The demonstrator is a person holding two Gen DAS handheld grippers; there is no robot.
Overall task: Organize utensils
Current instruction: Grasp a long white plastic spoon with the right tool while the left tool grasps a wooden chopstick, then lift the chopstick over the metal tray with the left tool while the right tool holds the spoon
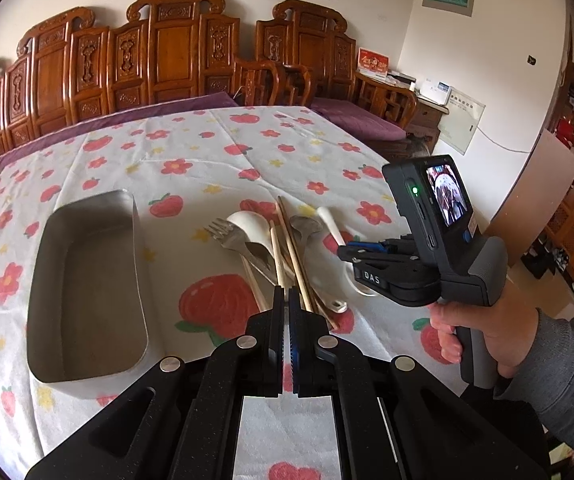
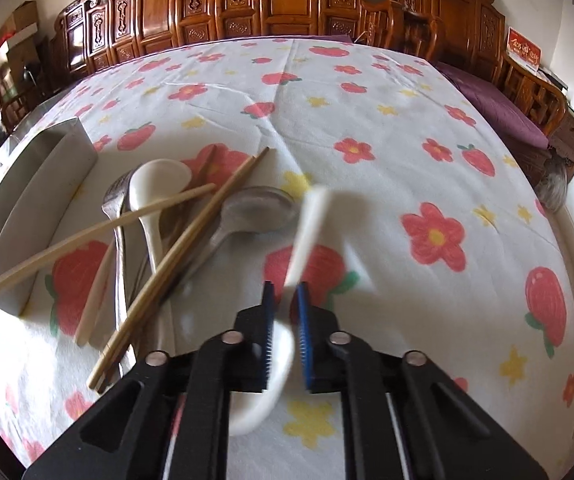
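A pile of utensils lies mid-table: a metal fork (image 1: 217, 228), a white ceramic spoon (image 1: 247, 222), a metal spoon (image 1: 305, 226) and wooden chopsticks (image 1: 291, 248). Left of the pile stands an empty metal tray (image 1: 135, 240). My left gripper (image 1: 286, 292) hovers shut over the near end of the pile, with nothing between its pads. My right gripper (image 2: 285, 292) is shut on a second white spoon (image 2: 307, 232), blurred, its handle tilted up and away and its bowl under the fingers. In the left wrist view the right gripper (image 1: 343, 250) sits at the pile's right side.
A flower-and-strawberry tablecloth (image 2: 367, 100) covers the table. Carved wooden benches (image 1: 167, 52) with purple cushions (image 1: 359, 120) line the far side. A hand and grey sleeve (image 1: 499, 332) hold the right gripper. Bare cloth lies right of the pile.
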